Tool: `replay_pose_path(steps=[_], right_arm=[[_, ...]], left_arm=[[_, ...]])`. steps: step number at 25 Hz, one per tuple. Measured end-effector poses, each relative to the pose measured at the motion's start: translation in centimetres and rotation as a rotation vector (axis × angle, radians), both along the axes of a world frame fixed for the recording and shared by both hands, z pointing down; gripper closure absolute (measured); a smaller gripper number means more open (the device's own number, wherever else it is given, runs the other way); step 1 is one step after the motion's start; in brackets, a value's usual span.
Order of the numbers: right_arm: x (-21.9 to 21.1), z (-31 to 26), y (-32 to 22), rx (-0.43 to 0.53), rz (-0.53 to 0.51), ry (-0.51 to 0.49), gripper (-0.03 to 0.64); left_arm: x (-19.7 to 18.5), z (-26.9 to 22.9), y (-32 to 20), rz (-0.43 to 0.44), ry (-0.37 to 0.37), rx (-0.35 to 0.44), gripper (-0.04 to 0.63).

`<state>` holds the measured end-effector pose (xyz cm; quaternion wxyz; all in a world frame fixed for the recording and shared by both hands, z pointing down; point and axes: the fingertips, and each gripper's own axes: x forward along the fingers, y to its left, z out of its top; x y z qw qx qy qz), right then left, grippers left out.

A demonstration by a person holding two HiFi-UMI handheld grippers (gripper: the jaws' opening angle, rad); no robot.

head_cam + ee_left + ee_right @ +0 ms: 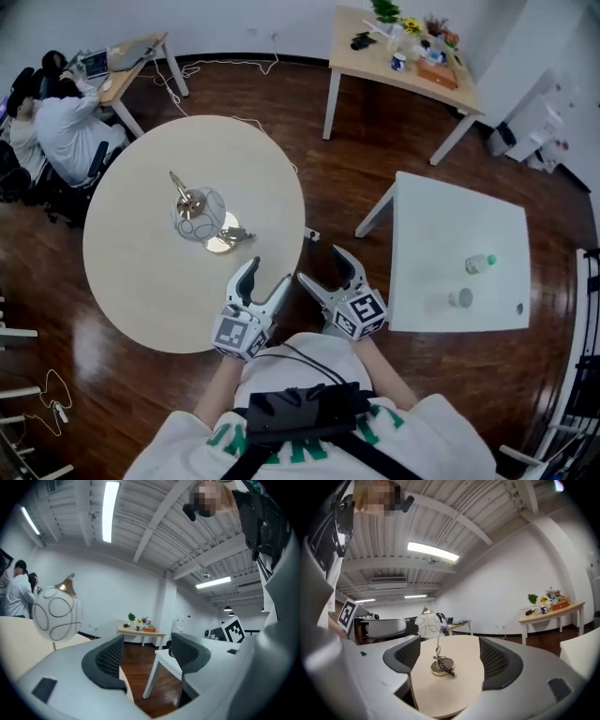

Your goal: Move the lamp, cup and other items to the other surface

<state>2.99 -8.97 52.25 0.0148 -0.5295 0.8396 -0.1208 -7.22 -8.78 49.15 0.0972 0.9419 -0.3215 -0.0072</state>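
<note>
While both grippers hover at the near edge of the round table point(141, 300), neither one holds anything; the left gripper point(267, 277) has its jaws spread apart with only floor and a table leg seen between them, and the right gripper point(322, 266) likewise stands wide open, its own view framing the lamp point(199, 216) between the pads yet well apart from them. That lamp, with a white globe shade marked by looping lines and a round metal base, stands tilted near the middle of the round table, its base resting on the tabletop; a small dark item lies against the base, too small to identify. To the right, a white square table point(441, 234) carries a small clear bottle point(479, 263) lying on its side and, near it, a pale cup point(460, 298); the two are apart from each other. Farther back, a wooden table point(375, 58) bears plants and small clutter; a seated person point(66, 131) occupies a desk at upper left.
</note>
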Motion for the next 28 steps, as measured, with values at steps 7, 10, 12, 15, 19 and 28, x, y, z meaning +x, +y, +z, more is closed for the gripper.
replay_pose_path(steps=[7,10,12,15,19,28], right_arm=[[-6.7,-1.1,-2.4,0.026,-0.179,-0.015,0.206],[-9.2,-1.0,-2.7,0.033,-0.238,-0.006,0.219],[-10.6,-0.4,-2.8,0.036,-0.275,-0.004,0.219],[-12.1,0.0,-3.1,0.024,-0.31,-0.016,0.219],[-13.5,0.3,-3.8,0.012,-0.34,-0.006,0.219],[-17.9,10.6,-9.0,-0.141,-0.446,0.119,0.224]], left_arm=[[-7.6,-0.6,-0.6,-0.208,0.027,0.011,0.299],[-10.0,-0.5,-0.4,-0.263,0.029,-0.009,0.301],[-11.4,-0.2,-0.3,-0.292,0.023,-0.022,0.304],[-13.1,-0.1,-0.3,-0.337,0.017,-0.027,0.304],[-15.3,0.0,-0.4,-0.4,0.039,-0.046,0.305],[-18.8,1.6,0.8,-0.498,0.017,-0.082,0.31]])
